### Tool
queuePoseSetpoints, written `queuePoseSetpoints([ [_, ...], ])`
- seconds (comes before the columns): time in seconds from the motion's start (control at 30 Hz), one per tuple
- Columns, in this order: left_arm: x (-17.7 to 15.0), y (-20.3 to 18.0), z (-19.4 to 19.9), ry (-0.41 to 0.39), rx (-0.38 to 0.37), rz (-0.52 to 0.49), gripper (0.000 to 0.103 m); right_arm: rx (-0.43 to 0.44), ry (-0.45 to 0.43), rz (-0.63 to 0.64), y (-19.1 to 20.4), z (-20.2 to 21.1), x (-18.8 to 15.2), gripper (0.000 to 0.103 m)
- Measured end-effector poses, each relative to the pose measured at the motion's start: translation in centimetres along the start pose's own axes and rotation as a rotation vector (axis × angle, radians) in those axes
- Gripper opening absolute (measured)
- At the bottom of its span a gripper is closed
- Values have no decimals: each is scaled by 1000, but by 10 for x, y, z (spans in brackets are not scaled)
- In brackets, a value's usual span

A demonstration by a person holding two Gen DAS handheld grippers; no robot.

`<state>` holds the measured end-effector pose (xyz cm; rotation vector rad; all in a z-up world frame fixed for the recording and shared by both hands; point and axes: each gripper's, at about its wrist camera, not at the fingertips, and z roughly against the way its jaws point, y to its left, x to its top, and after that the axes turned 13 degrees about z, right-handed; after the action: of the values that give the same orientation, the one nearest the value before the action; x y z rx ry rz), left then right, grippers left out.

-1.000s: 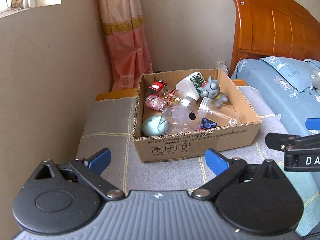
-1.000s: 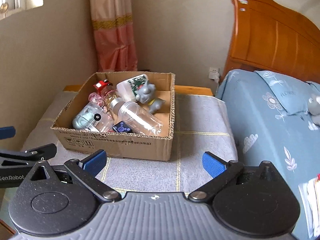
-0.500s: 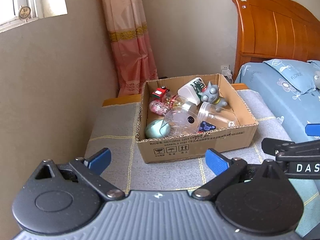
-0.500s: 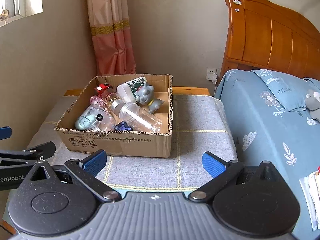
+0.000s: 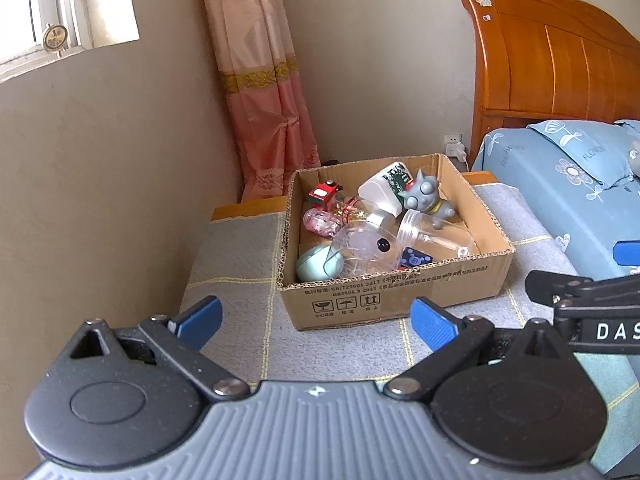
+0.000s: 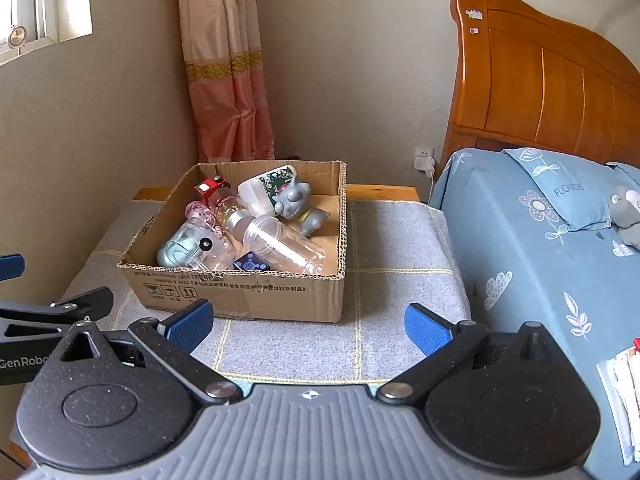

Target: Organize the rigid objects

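Note:
An open cardboard box (image 5: 384, 300) (image 6: 256, 292) stands on a grey checked cloth. Inside lie a grey horned toy figure (image 5: 426, 198) (image 6: 298, 204), a white cup with a green pattern (image 5: 386, 186) (image 6: 266, 190), a clear plastic bottle (image 5: 434, 236) (image 6: 284, 244), a mint-green round item (image 5: 318, 266) (image 6: 172, 250), a pink item (image 5: 318, 220) and a red toy (image 5: 324, 194) (image 6: 210, 188). My left gripper (image 5: 316, 320) is open and empty, held back from the box front. My right gripper (image 6: 306, 326) is also open and empty, short of the box's front right.
The cloth covers a low wooden table (image 5: 248, 212) set in a corner between a beige wall and a pink curtain (image 5: 264, 92). A bed with blue floral bedding (image 6: 532, 248) and a wooden headboard (image 6: 536, 80) lies to the right. Papers (image 6: 624, 376) lie at the right edge.
Both grippers have pulled back and risen a little, so the box looks smaller and farther. Both stay open. Nothing in the box has moved.

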<state>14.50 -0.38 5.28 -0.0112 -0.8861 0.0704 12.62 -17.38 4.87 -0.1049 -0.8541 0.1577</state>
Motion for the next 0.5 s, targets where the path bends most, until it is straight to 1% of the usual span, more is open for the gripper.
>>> queuePoseSetpoints([
  [0.23,2,0,5,-23,17,-1,100,-10,-5,0,1,2,0,103],
  [0.5,1,-2,6,-28,24,-6,100,-20,0,6,1,2,0,103],
])
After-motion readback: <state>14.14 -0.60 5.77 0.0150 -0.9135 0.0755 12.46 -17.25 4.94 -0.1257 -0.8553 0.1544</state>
